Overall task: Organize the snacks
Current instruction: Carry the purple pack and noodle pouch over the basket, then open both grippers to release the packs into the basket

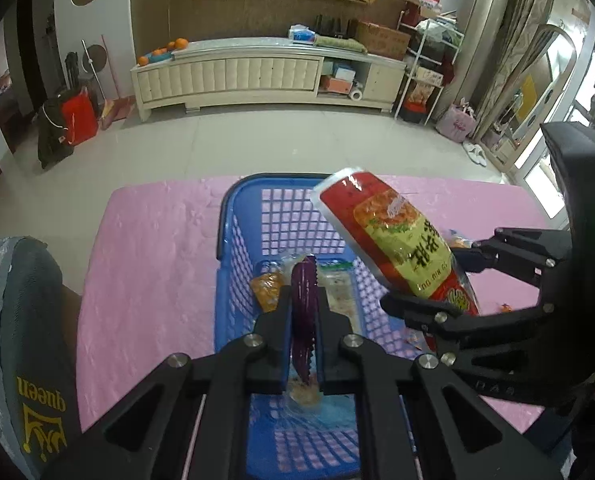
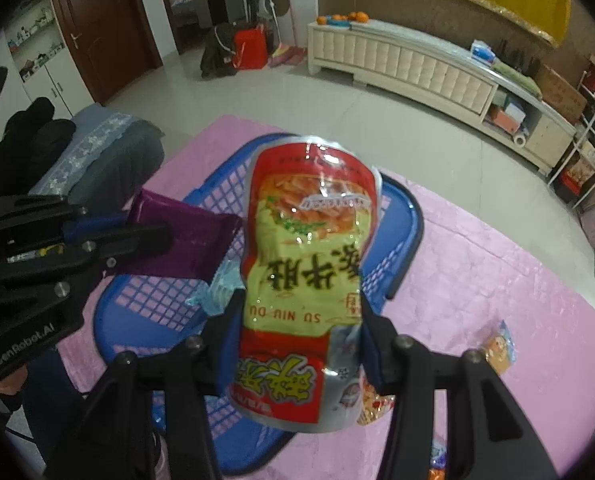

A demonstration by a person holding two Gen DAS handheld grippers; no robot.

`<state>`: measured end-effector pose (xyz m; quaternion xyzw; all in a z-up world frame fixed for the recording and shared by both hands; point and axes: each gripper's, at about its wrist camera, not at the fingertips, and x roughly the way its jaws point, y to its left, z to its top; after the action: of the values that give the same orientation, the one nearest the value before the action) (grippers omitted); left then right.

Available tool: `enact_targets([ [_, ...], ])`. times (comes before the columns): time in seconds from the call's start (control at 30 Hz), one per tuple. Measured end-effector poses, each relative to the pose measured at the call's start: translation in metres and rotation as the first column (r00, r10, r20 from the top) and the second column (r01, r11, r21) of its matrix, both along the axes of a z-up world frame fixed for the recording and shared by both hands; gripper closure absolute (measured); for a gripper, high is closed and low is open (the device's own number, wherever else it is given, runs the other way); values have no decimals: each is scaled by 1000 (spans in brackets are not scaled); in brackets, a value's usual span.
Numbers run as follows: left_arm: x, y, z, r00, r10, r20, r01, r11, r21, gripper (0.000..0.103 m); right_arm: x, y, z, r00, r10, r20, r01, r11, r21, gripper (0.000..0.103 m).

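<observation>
A blue plastic basket (image 1: 233, 240) stands on a pink cloth, also in the right wrist view (image 2: 409, 220). My left gripper (image 1: 304, 312) is shut on a purple snack packet (image 1: 303, 300), held edge-on over the basket; the right wrist view shows this gripper (image 2: 157, 240) and the packet (image 2: 193, 236). My right gripper (image 2: 297, 320) is shut on a red and yellow snack bag (image 2: 301, 248), held over the basket's right side; the left wrist view shows them too (image 1: 425, 284) (image 1: 393, 224). Several snack packets (image 1: 265, 284) lie inside the basket.
Loose orange snack packets (image 2: 497, 348) lie on the pink cloth (image 2: 497, 264) to the right of the basket. A grey cushioned seat (image 1: 21, 320) stands at the table's left. A long white cabinet (image 1: 257, 76) lines the far wall across tiled floor.
</observation>
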<state>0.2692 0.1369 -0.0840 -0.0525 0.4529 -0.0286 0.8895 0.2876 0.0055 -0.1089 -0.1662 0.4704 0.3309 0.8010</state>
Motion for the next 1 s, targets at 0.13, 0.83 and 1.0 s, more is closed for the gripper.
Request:
enact_targets([
  [0.13, 14, 3, -6, 1000, -12, -8, 12, 1000, -11, 95, 7, 14, -15, 1000, 11, -10, -11, 998, -65, 48],
  [0.83, -30, 3, 12, 999, -16, 28, 15, 999, 41, 44, -17, -1, 17, 993, -43, 113, 56, 992, -114, 14],
  [1.0, -49, -4, 26, 999, -15, 45, 14, 999, 38, 43, -26, -16, 30, 992, -65, 106, 74, 993, -92, 14],
])
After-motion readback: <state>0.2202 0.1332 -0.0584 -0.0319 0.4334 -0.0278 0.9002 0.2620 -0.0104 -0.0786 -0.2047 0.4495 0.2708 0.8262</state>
